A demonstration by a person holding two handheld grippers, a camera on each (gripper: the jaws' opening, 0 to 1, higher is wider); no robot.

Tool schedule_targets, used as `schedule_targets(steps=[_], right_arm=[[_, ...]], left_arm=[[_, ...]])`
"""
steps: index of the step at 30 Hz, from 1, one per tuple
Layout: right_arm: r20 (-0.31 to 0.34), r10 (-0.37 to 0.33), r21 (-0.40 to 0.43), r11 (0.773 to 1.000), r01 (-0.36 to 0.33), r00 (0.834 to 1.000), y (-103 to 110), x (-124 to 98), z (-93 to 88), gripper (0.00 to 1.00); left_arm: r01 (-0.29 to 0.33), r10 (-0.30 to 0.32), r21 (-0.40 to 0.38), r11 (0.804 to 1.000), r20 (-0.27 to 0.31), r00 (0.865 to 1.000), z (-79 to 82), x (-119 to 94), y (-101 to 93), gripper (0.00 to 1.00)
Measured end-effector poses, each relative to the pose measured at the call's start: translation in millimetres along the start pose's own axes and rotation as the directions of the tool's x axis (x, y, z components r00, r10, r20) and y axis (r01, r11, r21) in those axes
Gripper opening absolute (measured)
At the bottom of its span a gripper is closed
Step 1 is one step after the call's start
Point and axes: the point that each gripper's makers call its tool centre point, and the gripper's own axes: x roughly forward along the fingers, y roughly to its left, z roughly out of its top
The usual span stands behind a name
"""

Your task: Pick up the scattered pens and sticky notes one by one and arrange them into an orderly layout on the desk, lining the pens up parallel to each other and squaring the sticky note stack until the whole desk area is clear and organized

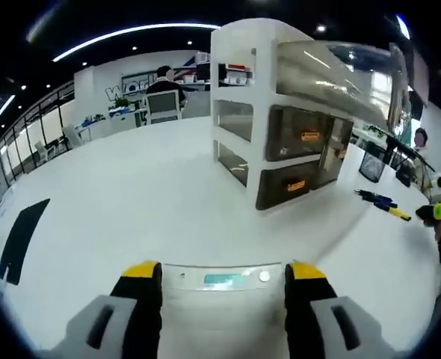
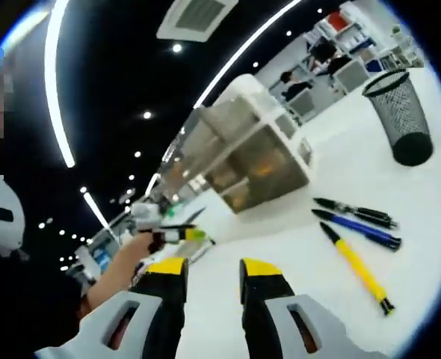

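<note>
White desk point(image 2: 430, 224) holds three pens point(image 2: 359, 228) side by side at my right gripper's point(image 2: 213, 273) two o'clock. Its jaws are narrow, holding nothing. My left gripper's point(image 1: 224, 273) jaws gape wide.

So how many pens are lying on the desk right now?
3, side by side on the white desk beside the drawer unit: black pen, blue pen, yellow pen. Others may be hidden.

Pens point(image 2: 355, 224) between drawer unit point(image 2: 243, 164), basket point(image 2: 404, 112)
</note>
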Motion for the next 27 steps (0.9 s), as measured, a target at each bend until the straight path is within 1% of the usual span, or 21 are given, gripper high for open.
schedule_targets(steps=[3,5,7,10,13,14,18,21,23,24,25,27], right_arm=[[-0.037,0.033,-0.023,0.999,-0.034,0.999,11,17,-10.0,0.29],[-0.048,0.041,-0.022,0.999,-0.042,0.998,16,26,-14.1,0.3],[-0.062,0.059,-0.018,0.998,-0.06,0.996,24,39,-18.7,0.31],[-0.084,0.084,-0.034,0.996,-0.087,0.993,34,56,-22.8,0.33],[-0.086,0.096,-0.038,0.994,-0.1,0.992,42,74,-22.0,0.35],[-0.087,0.101,-0.041,0.994,-0.105,0.991,46,83,-21.8,0.35],[-0.13,0.133,-0.067,0.988,-0.143,0.982,63,108,-29.2,0.38],[-0.163,0.163,-0.096,0.979,-0.181,0.973,82,139,-38.9,0.42],[-0.186,0.179,-0.102,0.974,-0.2,0.966,92,159,-48.8,0.44],[-0.205,0.192,-0.102,0.971,-0.216,0.96,97,167,-56.2,0.44],[-0.24,0.203,-0.112,0.966,-0.235,0.949,101,175,-65.9,0.44],[-0.252,0.192,-0.107,0.968,-0.225,0.948,102,191,-75.9,0.44]], left_arm=[[-0.007,0.007,-0.002,1.0,0.049,0.999,8.1,-8,2.7,0.65],[-0.007,0.007,-0.006,1.0,0.067,0.998,10.1,-12,4.0,0.65],[-0.011,0.013,-0.013,1.0,0.095,0.995,12.8,-17,5.4,0.65],[-0.029,0.033,-0.031,0.999,0.142,0.989,17.2,-22,8.8,0.65],[-0.028,0.034,-0.037,0.999,0.162,0.986,15.5,-27,7.6,0.65],[-0.029,0.035,-0.035,0.999,0.169,0.985,15.9,-29,6.9,0.65],[-0.026,0.031,-0.03,0.999,0.193,0.981,19.0,-37,5.5,0.65],[-0.021,0.027,-0.028,0.999,0.218,0.976,22.1,-42,6.3,0.65],[-0.021,0.028,-0.032,0.999,0.229,0.973,23.4,-45,7.5,0.65],[-0.022,0.029,-0.032,0.999,0.233,0.972,23.8,-47,7.8,0.65],[-0.024,0.031,-0.032,0.999,0.241,0.97,24.5,-48,8.6,0.65],[-0.023,0.029,-0.028,0.999,0.245,0.969,24.4,-49,8.2,0.65]])
